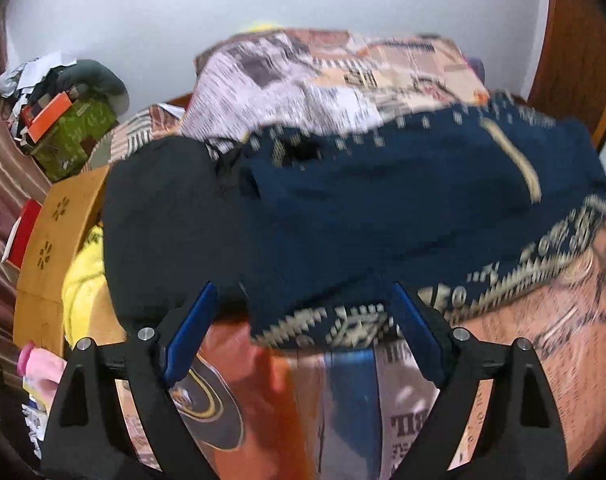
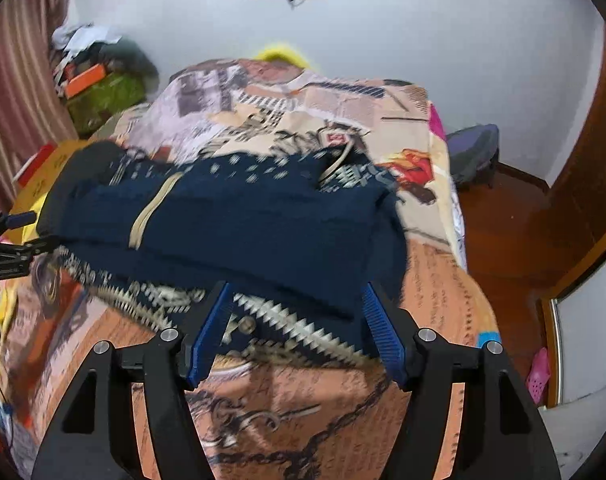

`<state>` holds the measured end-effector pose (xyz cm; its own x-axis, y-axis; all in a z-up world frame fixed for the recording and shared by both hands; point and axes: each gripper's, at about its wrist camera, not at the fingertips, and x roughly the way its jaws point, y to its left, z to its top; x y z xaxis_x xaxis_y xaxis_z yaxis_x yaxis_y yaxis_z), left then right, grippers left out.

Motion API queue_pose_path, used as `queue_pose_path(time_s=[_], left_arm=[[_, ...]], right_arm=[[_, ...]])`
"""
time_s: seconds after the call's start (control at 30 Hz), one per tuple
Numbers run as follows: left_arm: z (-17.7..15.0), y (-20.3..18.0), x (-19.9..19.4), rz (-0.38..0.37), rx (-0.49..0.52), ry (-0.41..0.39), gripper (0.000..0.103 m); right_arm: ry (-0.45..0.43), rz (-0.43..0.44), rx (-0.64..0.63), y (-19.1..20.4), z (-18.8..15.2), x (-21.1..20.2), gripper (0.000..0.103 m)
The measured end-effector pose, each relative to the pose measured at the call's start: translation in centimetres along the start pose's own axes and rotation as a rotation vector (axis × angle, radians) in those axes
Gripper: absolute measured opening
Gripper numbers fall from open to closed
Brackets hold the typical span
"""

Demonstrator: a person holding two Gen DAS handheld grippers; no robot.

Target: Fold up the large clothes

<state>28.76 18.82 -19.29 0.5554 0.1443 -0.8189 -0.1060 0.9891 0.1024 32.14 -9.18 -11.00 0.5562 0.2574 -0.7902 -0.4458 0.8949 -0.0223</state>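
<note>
A navy blue garment (image 1: pixel 383 216) with a cream patterned border lies folded across the bed (image 1: pixel 551 344); the right wrist view shows this garment (image 2: pixel 243 224) too. A black garment (image 1: pixel 159 220) lies against its left end. My left gripper (image 1: pixel 303 292) is open, its blue pads standing apart over the garment's near border without pressing it. My right gripper (image 2: pixel 298 288) is also open. Its pads flank the near patterned edge and are clear of the cloth. The left gripper (image 2: pixel 7 236) shows at the left edge of the right wrist view.
The bed wears an orange and white printed cover (image 2: pixel 303 120). Left of it are a cardboard box (image 1: pixel 59 232), yellow cloth (image 1: pixel 83 280) and a green box (image 1: pixel 75 136) under clutter. On the right are wooden floor (image 2: pixel 503 232), a door (image 2: pixel 583 180), a dark bag (image 2: pixel 471 152) and a pink slipper (image 2: pixel 539 372).
</note>
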Motion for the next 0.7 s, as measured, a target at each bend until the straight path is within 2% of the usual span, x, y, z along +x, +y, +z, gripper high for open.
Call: queue_pose_path(time_s=[0.13, 0.27, 0.33, 0.5, 0.6, 0.7], left_arm=[[-0.9, -0.9, 1.9, 0.008, 0.009, 0.045, 0.088], [-0.9, -1.4, 3.8, 0.077, 0.02, 0.058, 0.088], [-0.7, -1.4, 4.4, 0.089, 0.018, 0.056, 0.088], [0.4, -1.3, 4.1, 0.106, 0.026, 0.003, 0.088], [1.8, -1.1, 4.3, 0.121, 0.045, -0.019, 0.088], [4.2, -0.2, 5.0, 0.108, 0.035, -0.027, 0.088]], right_arm=[[0.035, 0.005, -0.017, 1.4, -0.6, 1.5, 0.063], [0.063, -0.025, -0.023, 2.2, -1.0, 3.3, 0.063], [0.077, -0.046, -0.027, 2.5, -1.0, 4.2, 0.063], [0.051, -0.088, -0.02, 2.4, 0.1, 4.9, 0.063], [0.061, -0.051, -0.009, 1.9, 1.6, 5.5, 0.063], [0.045, -0.049, -0.027, 1.7, 3.6, 6.1, 0.063]])
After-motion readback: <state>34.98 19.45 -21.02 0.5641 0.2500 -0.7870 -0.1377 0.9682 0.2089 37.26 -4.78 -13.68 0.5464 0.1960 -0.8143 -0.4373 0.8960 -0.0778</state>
